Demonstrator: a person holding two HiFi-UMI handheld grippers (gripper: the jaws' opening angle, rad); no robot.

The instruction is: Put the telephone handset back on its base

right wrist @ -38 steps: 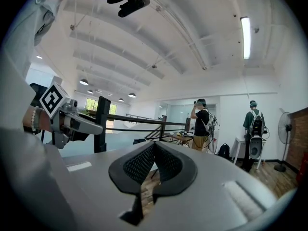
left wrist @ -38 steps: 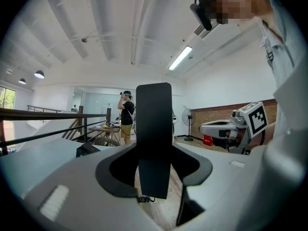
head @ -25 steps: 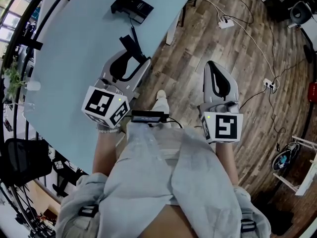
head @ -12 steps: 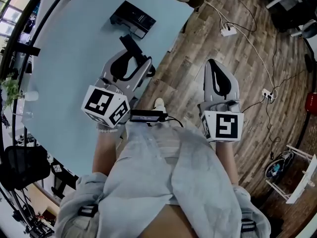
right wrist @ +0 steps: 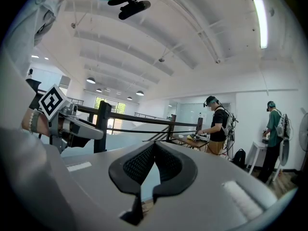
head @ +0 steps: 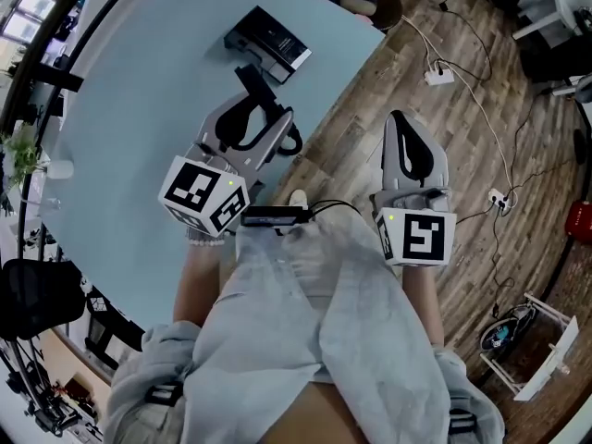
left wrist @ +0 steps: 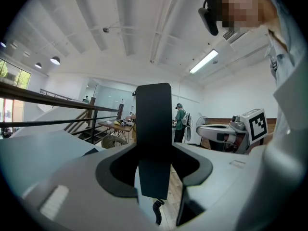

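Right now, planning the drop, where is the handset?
Head view, left side: the handset is clamped in the left gripper, just short of the base on the blue table.

table [head: 129, 109] looking smooth and matt, floor [head: 344, 146] showing grainy wood planks, handset [left wrist: 154, 129] looking like smooth matt plastic tbh

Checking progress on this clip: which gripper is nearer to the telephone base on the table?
Left. The left gripper, shut on the handset, is over the table just short of the base; the right gripper, empty, is out over the floor.
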